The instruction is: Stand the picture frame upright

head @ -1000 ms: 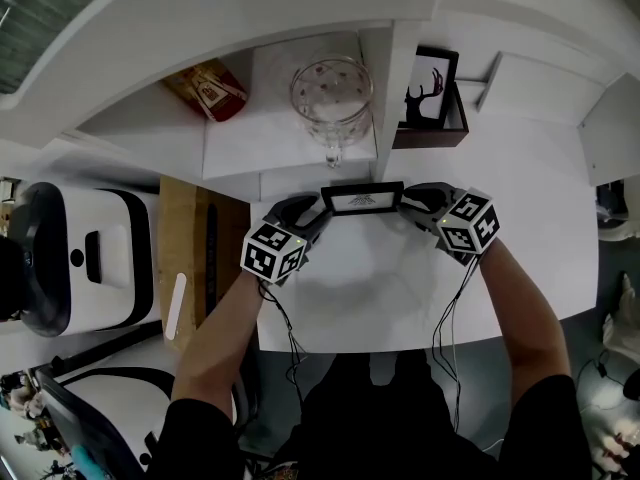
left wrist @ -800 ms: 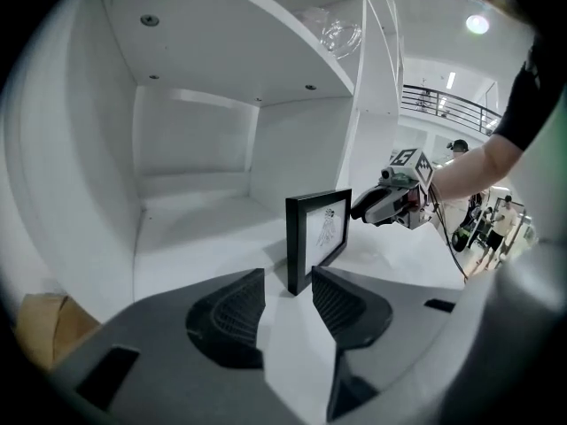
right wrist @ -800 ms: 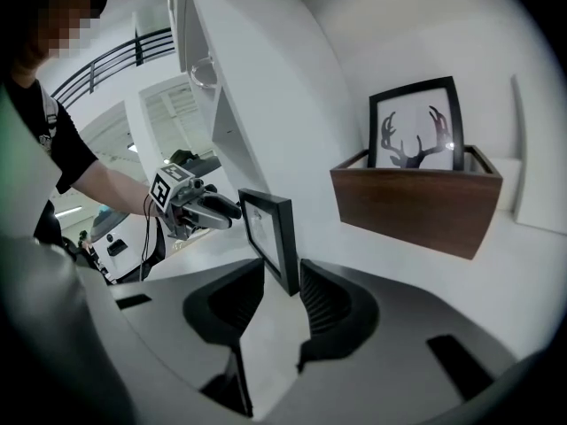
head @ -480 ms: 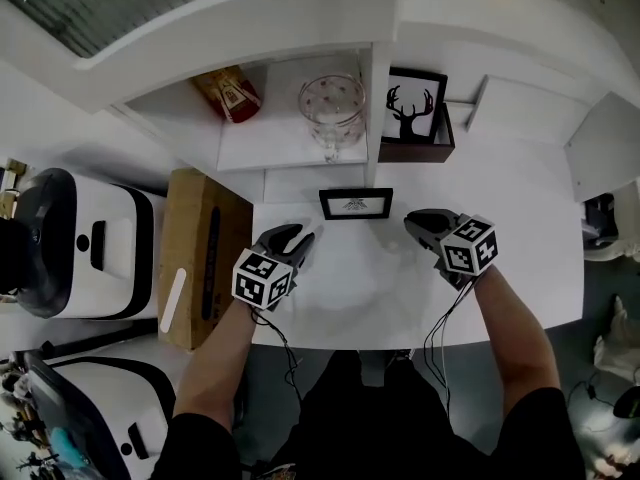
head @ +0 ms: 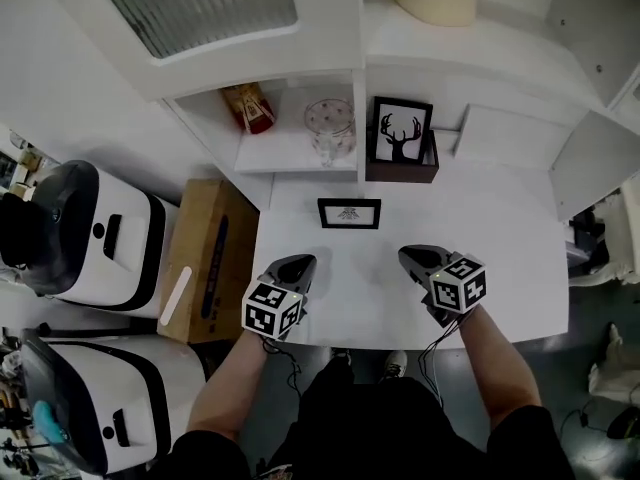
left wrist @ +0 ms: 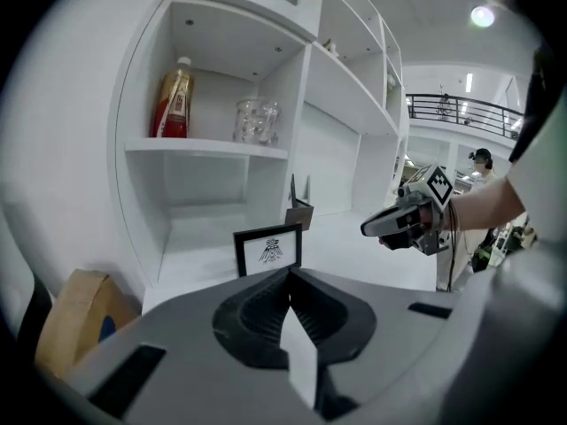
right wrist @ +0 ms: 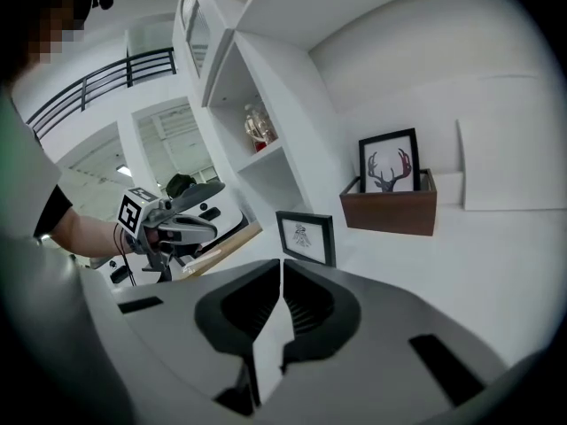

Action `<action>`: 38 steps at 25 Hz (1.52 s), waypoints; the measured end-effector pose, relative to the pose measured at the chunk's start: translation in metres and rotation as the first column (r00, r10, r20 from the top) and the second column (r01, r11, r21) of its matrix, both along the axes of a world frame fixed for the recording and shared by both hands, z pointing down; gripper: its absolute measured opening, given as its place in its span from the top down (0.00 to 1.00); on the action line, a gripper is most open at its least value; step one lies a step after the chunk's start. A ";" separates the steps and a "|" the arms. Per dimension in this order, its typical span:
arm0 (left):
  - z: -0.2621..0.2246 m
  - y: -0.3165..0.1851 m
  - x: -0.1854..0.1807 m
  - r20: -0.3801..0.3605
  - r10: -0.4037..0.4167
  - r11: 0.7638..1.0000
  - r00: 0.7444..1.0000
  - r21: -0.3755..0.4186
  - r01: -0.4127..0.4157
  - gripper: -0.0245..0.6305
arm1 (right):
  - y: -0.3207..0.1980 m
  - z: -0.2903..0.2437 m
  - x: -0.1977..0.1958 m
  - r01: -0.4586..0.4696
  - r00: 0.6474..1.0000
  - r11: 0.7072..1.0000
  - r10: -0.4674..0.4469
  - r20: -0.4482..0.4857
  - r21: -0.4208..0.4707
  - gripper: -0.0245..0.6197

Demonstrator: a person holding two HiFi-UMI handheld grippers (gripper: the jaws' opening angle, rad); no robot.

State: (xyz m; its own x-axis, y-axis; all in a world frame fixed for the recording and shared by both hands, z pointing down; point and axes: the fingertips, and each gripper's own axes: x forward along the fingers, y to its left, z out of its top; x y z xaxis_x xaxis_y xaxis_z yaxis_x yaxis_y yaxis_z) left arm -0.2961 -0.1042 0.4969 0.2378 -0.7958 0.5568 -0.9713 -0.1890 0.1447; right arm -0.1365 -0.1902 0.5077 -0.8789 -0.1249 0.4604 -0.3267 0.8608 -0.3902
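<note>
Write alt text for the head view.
A small black picture frame stands upright on a white table, untouched. Nearer the person, the left hand-held gripper is shut and empty; the right hand-held gripper has just been closing its jaws, nothing between them.

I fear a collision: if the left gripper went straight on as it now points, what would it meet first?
Probably the picture frame, standing on the table straight ahead of the left gripper, whose jaws have just closed on nothing. Depth is unclear; it might touch the table first.
</note>
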 end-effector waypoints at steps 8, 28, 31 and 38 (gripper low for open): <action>-0.026 0.030 0.059 -0.045 -0.054 0.998 0.998 0.042 0.056 0.95 | 0.031 -0.036 0.032 -0.005 0.997 1.000 0.004 0.071 0.016 0.95; -0.045 0.132 0.158 -0.158 -0.111 0.991 0.981 0.062 0.122 0.95 | 0.128 -0.059 0.085 0.026 0.991 0.999 -0.029 0.131 0.025 0.95; -0.045 0.145 0.154 -0.169 -0.088 0.993 0.982 0.064 0.100 0.95 | 0.146 -0.058 0.086 -0.003 0.993 1.000 0.001 0.118 0.019 0.95; -0.042 0.179 0.123 -0.165 0.020 0.998 0.986 0.070 -0.009 0.95 | 0.188 -0.054 0.073 -0.152 0.983 0.988 0.150 0.103 0.012 0.95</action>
State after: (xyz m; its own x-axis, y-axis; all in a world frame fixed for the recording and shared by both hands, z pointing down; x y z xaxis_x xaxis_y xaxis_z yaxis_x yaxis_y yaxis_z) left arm -0.1726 0.0751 0.4545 0.3338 -0.8268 0.4528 -0.9321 -0.2177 0.2895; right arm -0.0635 -0.0021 0.4535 -0.8911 -0.2681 0.3663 -0.4135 0.8123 -0.4113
